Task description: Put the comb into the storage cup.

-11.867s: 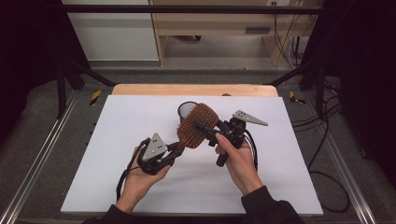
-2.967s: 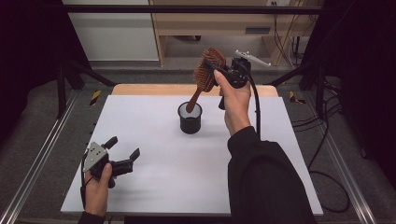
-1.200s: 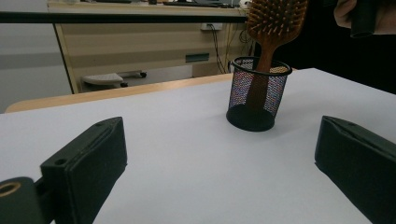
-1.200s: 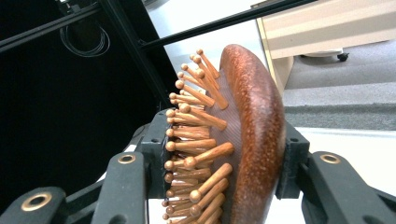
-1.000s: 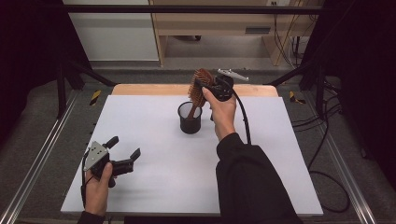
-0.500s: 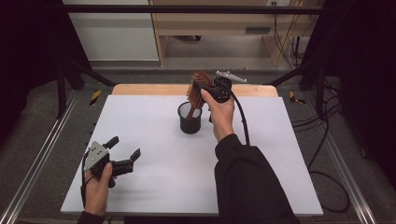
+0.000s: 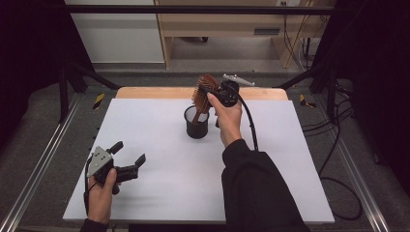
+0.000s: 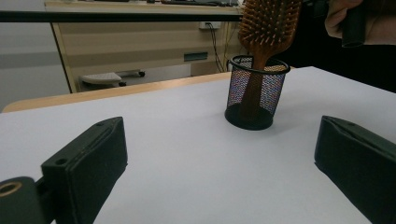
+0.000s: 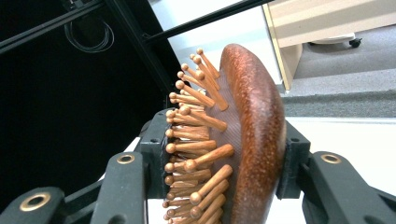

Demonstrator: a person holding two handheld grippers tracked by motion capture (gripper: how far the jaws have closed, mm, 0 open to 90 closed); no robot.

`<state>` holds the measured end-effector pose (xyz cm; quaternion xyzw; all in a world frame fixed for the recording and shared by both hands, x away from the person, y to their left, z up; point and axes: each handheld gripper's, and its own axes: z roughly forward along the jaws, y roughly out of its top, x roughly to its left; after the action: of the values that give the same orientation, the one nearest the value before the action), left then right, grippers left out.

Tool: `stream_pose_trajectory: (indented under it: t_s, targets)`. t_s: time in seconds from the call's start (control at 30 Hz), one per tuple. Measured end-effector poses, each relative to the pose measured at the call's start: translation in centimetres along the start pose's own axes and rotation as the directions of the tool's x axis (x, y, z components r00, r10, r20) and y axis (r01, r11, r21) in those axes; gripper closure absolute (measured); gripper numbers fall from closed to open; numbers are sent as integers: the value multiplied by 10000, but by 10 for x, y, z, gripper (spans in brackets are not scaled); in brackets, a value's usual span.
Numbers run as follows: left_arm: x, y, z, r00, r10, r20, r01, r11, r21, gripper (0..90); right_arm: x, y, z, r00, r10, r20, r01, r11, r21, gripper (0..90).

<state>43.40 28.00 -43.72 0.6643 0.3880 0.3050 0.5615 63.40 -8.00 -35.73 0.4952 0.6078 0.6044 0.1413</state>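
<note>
Right gripper (image 7: 216, 93) jaws pinching hairbrush (image 9: 243, 135) head, handle seemingly inside mesh cup (image 7: 196, 123)

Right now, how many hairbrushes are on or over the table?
1. The wooden hairbrush stands handle-down in the black mesh cup near the table's far edge, its head clamped in the right tongs. None seems hidden.

Hairbrush (image 7: 205, 89): reddish-brown wood, glossy back w/ dark speckle; bristles lighter orange-tan w/ rounded tips. Cup (image 7: 196, 123) under it: black wire mesh, solid black base. Table top (image 7: 159, 145) around cup: plain white, light wood strip along far edge. Both grippers black, brass-coloured rivets; left gripper (image 7: 127, 153) w/ grey plate. Sleeve (image 7: 256, 188) near cup: black. Floor beyond table: grey.
</note>
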Motion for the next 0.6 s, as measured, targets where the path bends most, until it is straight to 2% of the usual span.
stream_pose_trajectory:
  t_s: [0.6]
  targets:
    - [0,0,1,10000,23,29,-23,10000,34,28,-4,-1,4,10000,57,-19,-57,10000,15,499]
